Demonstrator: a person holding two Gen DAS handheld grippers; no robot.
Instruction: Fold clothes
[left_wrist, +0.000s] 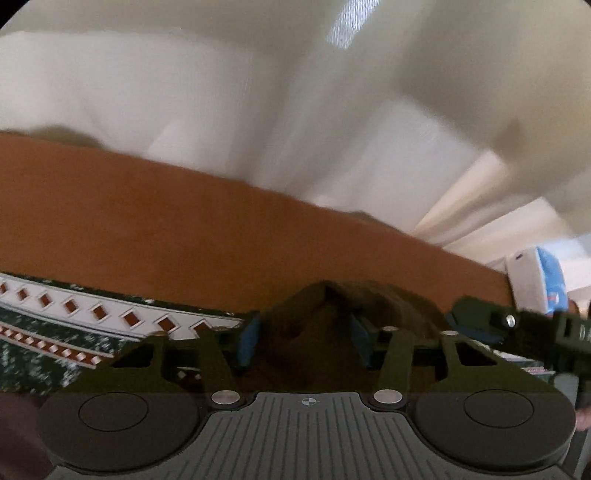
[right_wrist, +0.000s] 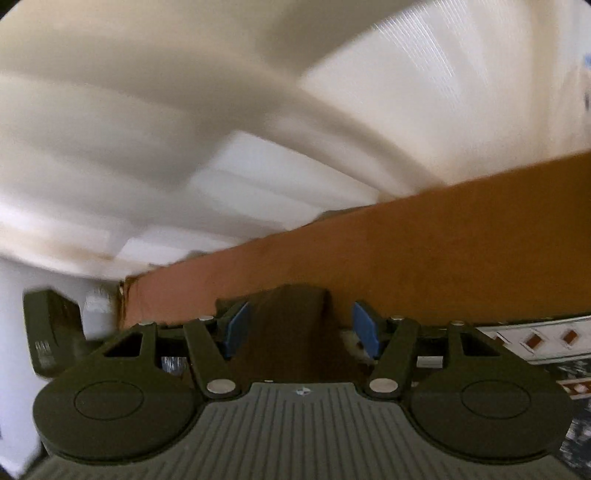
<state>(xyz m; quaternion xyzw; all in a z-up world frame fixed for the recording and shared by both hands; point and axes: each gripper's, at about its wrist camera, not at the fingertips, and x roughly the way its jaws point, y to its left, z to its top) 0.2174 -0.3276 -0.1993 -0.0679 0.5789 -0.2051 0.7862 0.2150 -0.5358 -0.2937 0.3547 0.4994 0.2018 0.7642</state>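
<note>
I have the left gripper (left_wrist: 306, 332) pointed steeply down at the orange-brown garment (left_wrist: 184, 229), which runs as 1 broad band across the middle of the left wrist view. A ridge of that fabric rises in a peak between the 2 blue pads (left_wrist: 251, 334), and it fills the space from 1 pad to the other, so I read this gripper as pinching the garment.

Below and to the left of the band lies a dark green patterned cloth (left_wrist: 55, 332) with a white border strip and rows of orange diamonds. The garment's lower edge lies over it. Everything beyond the garment is pale and badly smeared, and I cannot say what it is. At the right edge I see a white and blue shape, too blurred to name.

In the right wrist view, the right gripper (right_wrist: 301, 328) is tilted less steeply. Its jaws stand spread, and a dark strip of the same garment runs up between them from under the camera. The strip lies against the left-hand pad (right_wrist: 236, 328), while a gap with a bit of white fluff shows beside the right-hand pad, so I do not see a grip here. The garment's band crosses this view on a slant, rising toward the right, with the patterned cloth at the lower right.
</note>
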